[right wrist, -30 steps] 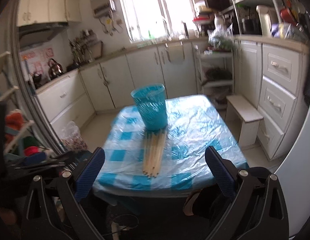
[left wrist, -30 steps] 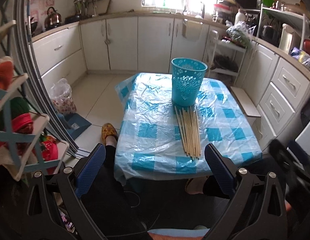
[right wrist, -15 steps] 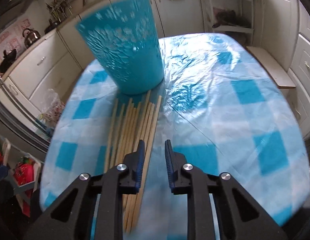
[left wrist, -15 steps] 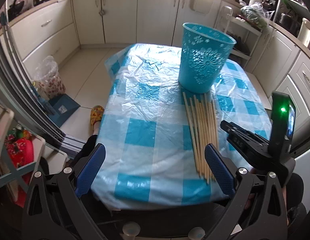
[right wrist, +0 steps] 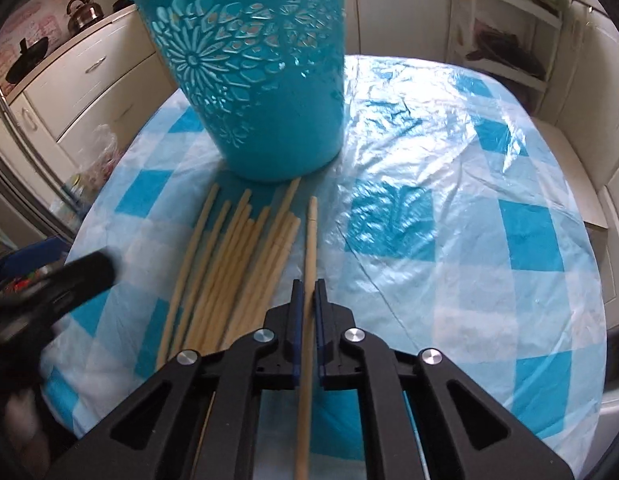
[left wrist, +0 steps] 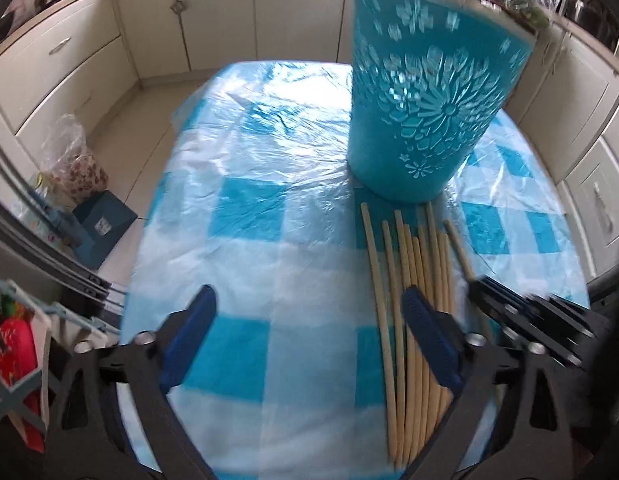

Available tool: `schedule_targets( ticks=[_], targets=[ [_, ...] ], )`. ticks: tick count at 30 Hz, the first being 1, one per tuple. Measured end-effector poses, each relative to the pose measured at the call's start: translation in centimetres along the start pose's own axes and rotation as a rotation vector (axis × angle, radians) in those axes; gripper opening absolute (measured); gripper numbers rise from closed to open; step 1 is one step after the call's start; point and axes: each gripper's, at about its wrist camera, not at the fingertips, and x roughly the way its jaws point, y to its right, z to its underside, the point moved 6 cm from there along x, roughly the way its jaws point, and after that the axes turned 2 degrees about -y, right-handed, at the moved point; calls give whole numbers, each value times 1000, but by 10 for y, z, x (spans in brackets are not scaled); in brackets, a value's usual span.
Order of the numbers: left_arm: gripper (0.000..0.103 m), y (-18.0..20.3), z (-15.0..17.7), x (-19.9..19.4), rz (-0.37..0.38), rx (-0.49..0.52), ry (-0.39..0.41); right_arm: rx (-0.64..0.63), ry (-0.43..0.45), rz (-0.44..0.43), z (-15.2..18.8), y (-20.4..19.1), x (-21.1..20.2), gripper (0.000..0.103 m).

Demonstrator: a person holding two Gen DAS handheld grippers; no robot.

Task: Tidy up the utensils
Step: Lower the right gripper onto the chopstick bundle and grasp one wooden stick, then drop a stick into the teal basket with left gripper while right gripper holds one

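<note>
A teal perforated bin (left wrist: 433, 104) stands upright on the checked table; it also shows in the right wrist view (right wrist: 257, 68). Several long wooden chopsticks (left wrist: 413, 280) lie in a bundle in front of it, also in the right wrist view (right wrist: 229, 268). My right gripper (right wrist: 306, 292) is shut on one chopstick (right wrist: 309, 248), the rightmost one, whose tip points at the bin. My left gripper (left wrist: 309, 316) is open and empty over the table, its right finger above the bundle. The right gripper shows in the left wrist view (left wrist: 525, 312), beside the bundle.
The table has a blue-and-white checked cloth under clear plastic (right wrist: 449, 200). White kitchen cabinets (left wrist: 53, 60) ring the room. A plastic bag (left wrist: 75, 160) sits on the floor at left. A white shelf rack (right wrist: 505, 40) stands behind the table at right.
Both grippers have moved down and forward, close to the table. The right gripper has closed from a narrow gap onto the rightmost chopstick. The left gripper stays open.
</note>
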Motion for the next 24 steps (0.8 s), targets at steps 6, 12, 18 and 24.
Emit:
schedule_targets(
  ticks=[6, 12, 18, 24],
  targets=[
    [74, 13, -14, 32, -47, 17, -27, 80, 25, -98, 7, 9, 0, 6],
    [69, 24, -25, 45, -76, 35, -20, 89, 30, -115, 4, 10, 3, 6],
    [9, 40, -29, 41, -11, 105, -10, 119, 33, -154, 9, 7, 4, 6],
    [5, 27, -21, 30, 143, 81, -86, 135, 36, -172, 8, 10, 7, 6]
  ],
)
